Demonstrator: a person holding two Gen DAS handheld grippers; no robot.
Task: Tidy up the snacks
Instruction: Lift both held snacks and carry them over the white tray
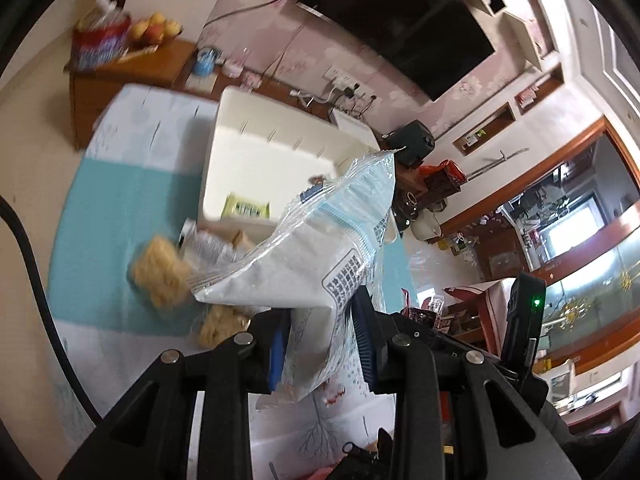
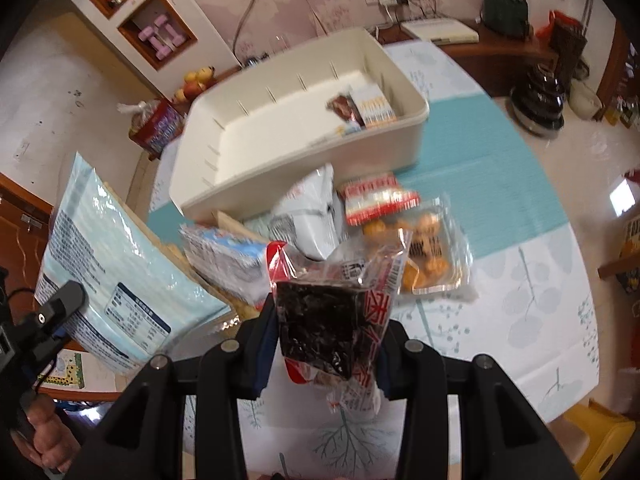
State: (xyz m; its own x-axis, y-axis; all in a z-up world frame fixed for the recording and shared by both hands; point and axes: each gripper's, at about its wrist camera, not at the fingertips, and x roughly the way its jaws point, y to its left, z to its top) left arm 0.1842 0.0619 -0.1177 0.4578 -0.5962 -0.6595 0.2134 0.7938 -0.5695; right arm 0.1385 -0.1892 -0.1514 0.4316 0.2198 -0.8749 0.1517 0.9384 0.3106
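Blue-white bag (image 1: pixel 320 248): large crinkly packet, pinched at its lower edge by the left gripper (image 1: pixel 320 344), held above the tabletop (image 1: pixel 120 208).
Dark snack packet (image 2: pixel 332 320): clear wrap with red print, clamped in the right gripper (image 2: pixel 328 340).
Writing: printed panels, too blurred to read.
Bin (image 2: pixel 248 184): cream; only the right view shows the pile (image 2: pixel 360 216) before it.

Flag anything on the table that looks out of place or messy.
Several snack packets lie in a loose, overlapping heap on the tablecloth beside the cream bin, not in it. The bin holds only a few packets. Nothing looks spilled or torn.
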